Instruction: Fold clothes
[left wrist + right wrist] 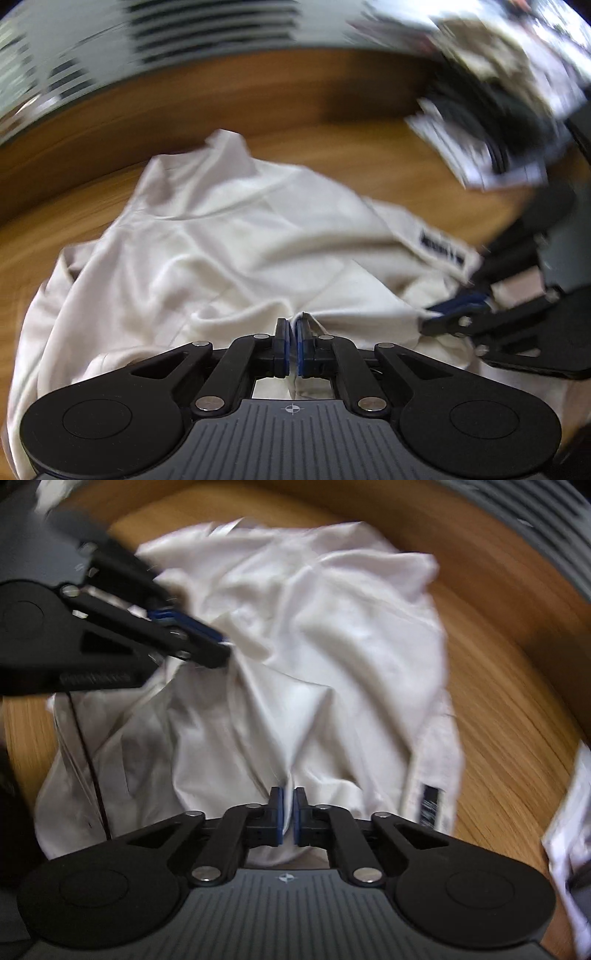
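A white garment point(229, 236) with a dark label point(441, 247) lies crumpled on a wooden table point(332, 110). My left gripper point(291, 325) is shut on a fold of the garment's near edge. My right gripper point(436, 314) comes in from the right and pinches the cloth beside the label. In the right wrist view the garment point(314, 646) fills the middle, my right gripper point(288, 797) is shut on its near edge, and my left gripper point(221, 646) grips the cloth from the left. The label point(430, 805) shows at lower right.
The table's wooden top point(509, 709) surrounds the garment. A blurred pile of dark and patterned items point(491, 110) sits at the far right. A white paper or bag point(569, 830) lies at the right edge. A grey slatted surface point(203, 33) lies beyond the table.
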